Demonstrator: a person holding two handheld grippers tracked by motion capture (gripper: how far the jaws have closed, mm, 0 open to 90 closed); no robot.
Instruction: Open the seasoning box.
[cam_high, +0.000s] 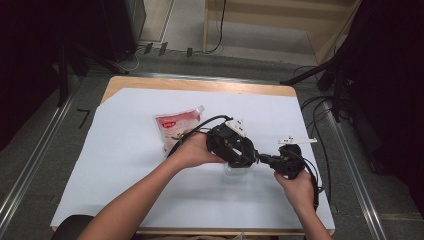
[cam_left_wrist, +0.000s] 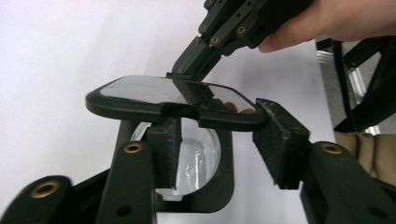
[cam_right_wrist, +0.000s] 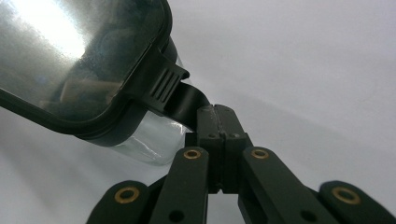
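My right claw (cam_right_wrist: 219, 140) is clamped shut on the black latch tab (cam_right_wrist: 180, 100) of the clear container's lid (cam_left_wrist: 173, 95). The container (cam_high: 236, 167) sits just right of the white worktop's (cam_high: 125, 150) centre, with a red-and-white pouch (cam_high: 176, 127) near it at ten o'clock. My left claw (cam_left_wrist: 219, 144) straddles the lid's near edge; whether its pads press on the edge I cannot tell.

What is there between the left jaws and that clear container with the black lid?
Nothing visible. The left gripper already straddles the container: one pad lies against its clear wall, the other stands beside it. The right gripper pinches the lid's tab.
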